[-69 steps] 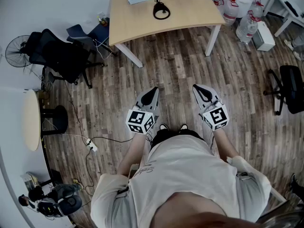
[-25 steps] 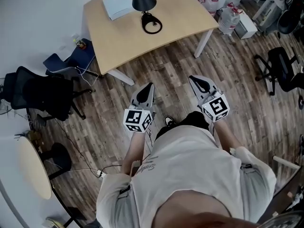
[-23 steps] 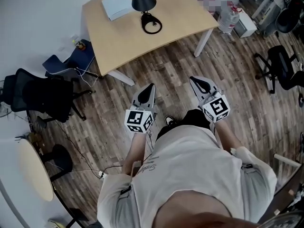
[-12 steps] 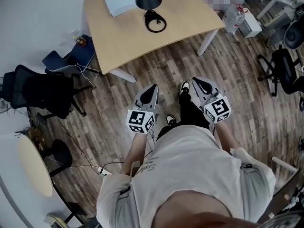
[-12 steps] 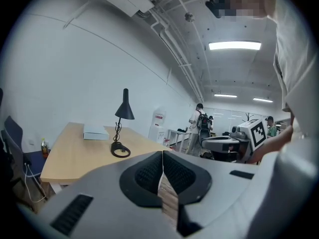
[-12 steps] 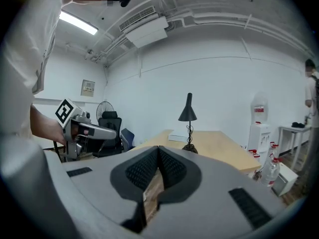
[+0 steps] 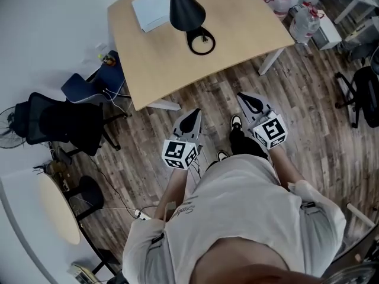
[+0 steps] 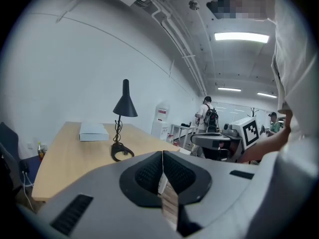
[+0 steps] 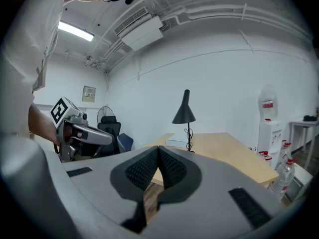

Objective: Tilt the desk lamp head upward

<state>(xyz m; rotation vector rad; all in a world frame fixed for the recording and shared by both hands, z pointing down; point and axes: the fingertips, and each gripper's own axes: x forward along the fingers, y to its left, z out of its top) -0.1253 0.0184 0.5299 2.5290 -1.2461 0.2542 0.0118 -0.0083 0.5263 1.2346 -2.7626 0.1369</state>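
Observation:
A black desk lamp (image 7: 187, 10) stands on a light wooden table (image 7: 249, 22), its cone head pointing down over a ring base (image 7: 201, 42). The lamp (image 8: 124, 106) shows ahead in the left gripper view and the lamp (image 9: 184, 114) also ahead in the right gripper view. My left gripper (image 7: 191, 120) and right gripper (image 7: 249, 102) hang over the floor short of the table's near edge. Both are shut with nothing between the jaws.
A white box (image 7: 151, 9) lies on the table beside the lamp. Black office chairs (image 7: 56, 123) and a blue chair (image 7: 89, 87) stand left of the table. Water bottles (image 7: 305, 19) sit at the right. People stand far off (image 8: 208, 116).
The table and lamp have drawn closer and larger in the head view as the person stepped forward. Both grippers stay shut at the same height in front of the body.

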